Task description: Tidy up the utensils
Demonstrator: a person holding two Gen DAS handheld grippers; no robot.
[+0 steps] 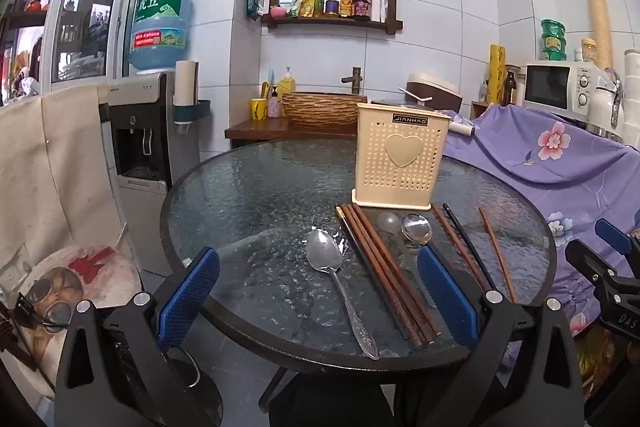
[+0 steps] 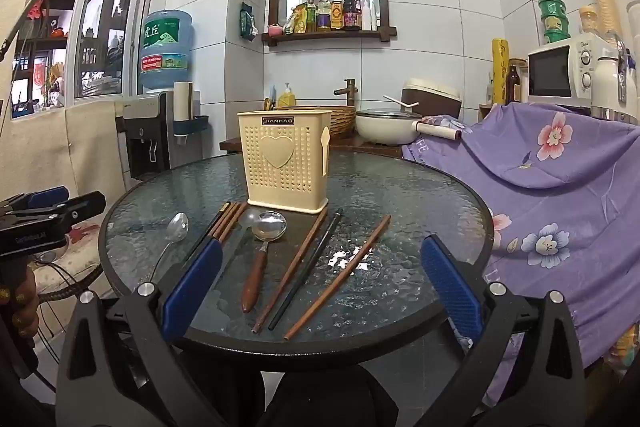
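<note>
The cream utensil holder [image 2: 285, 160] stands upright on the round glass table [image 2: 420, 187]. In front of it, left to right: metal spoon [image 1: 325, 255], bundled chopsticks [image 1: 384, 267], wooden-handled spoon [image 2: 262, 247], three loose chopsticks [image 2: 316, 267]. Left gripper [image 1: 318, 295] and right gripper [image 2: 320, 291] — jaws spread wide, holding nothing — hover before the holder.

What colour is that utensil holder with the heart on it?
The utensil holder is cream-beige, dotted with small holes around a raised heart; it shows best in the right wrist view.

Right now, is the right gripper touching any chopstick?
Apart. The right wrist view shows the right gripper open above the table's near edge, its blue pads clear of the brown chopstick lying between them on the glass table.
</note>
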